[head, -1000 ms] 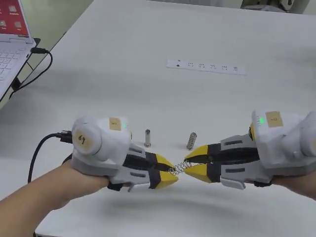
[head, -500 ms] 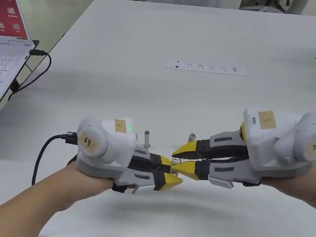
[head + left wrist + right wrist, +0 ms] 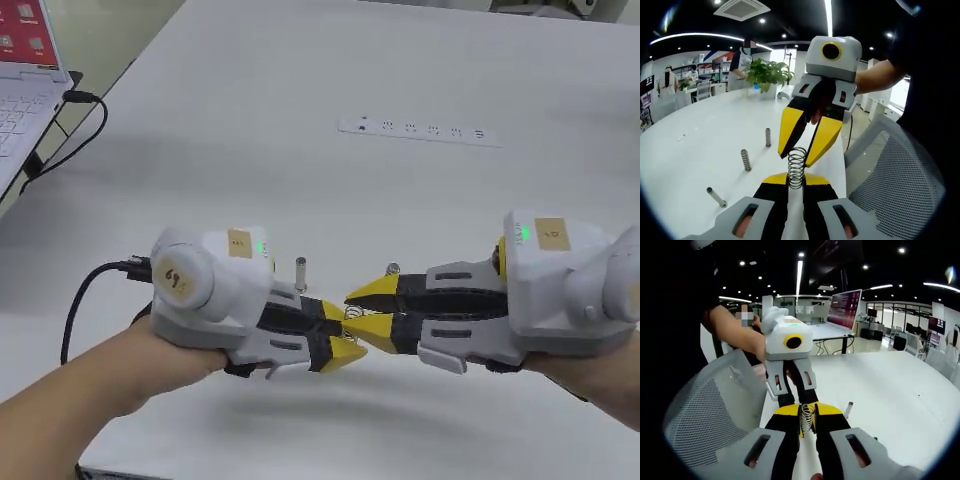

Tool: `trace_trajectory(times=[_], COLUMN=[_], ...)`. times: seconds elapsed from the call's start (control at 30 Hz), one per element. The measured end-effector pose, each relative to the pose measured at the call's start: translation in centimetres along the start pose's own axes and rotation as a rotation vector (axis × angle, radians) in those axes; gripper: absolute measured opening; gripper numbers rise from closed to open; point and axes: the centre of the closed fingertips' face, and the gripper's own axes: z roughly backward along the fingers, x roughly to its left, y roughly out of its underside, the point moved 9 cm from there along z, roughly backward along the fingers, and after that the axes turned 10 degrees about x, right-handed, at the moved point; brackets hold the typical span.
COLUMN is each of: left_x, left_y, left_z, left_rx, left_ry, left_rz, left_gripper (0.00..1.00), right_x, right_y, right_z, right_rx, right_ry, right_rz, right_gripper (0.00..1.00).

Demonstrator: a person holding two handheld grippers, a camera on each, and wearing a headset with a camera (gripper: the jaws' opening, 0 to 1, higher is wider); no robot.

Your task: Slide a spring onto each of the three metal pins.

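A small steel spring (image 3: pixel 351 313) hangs above the white table (image 3: pixel 300 100), held between both grippers, which meet tip to tip. My left gripper (image 3: pixel 345 332) comes from the left, its yellow jaws shut on one end of the spring (image 3: pixel 796 165). My right gripper (image 3: pixel 356 312) faces it and is shut on the other end; the spring (image 3: pixel 807 421) sits between its jaws (image 3: pixel 807 410). A bare metal pin (image 3: pixel 301 272) stands just behind the left gripper. A pin wearing a spring (image 3: pixel 393 268) peeks over the right gripper. A second sprung pin (image 3: pixel 768 137) stands farther off.
A white power strip (image 3: pixel 420 131) lies across the table farther back. A laptop (image 3: pixel 25 60) with a black cable (image 3: pixel 80 130) sits at the far left edge. A mesh office chair (image 3: pixel 890 170) stands beside the table.
The two grippers have closed in on each other. The spring that stretched between their tips is now short and mostly covered by the jaws.
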Motion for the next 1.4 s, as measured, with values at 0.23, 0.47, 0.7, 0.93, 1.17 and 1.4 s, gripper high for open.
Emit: trace_trajectory(times=[0.23,0.47,0.7,0.93,1.17,1.4], left_x=[0.0,-0.2,-0.2,0.0,0.1,0.8], left_y=[0.0,0.0,0.0,-0.1,0.4,1.4], left_z=[0.1,0.2,0.3,0.6,0.6,1.3], left_rx=[-0.008,-0.011,-0.023,-0.037,-0.009,0.014], left_ry=[0.008,0.009,0.015,0.008,0.000,-0.033], left_rz=[0.016,0.019,0.055,0.069,0.095,0.136], left_gripper=[0.02,0.02,0.02,0.03,0.13,0.25], right_x=[-0.2,0.0,0.0,0.0,-0.2,-0.5], right_y=[0.1,0.1,-0.1,-0.5,-0.5,-0.3], right_z=[0.0,-0.1,-0.1,-0.1,0.0,0.1], right_rx=[0.015,0.011,0.016,0.016,0.021,0.029], right_ry=[0.012,0.009,0.011,0.017,0.036,0.055], right_rz=[-0.009,-0.004,0.016,0.044,0.072,0.069], right_gripper=[0.09,0.08,0.07,0.07,0.07,0.07])
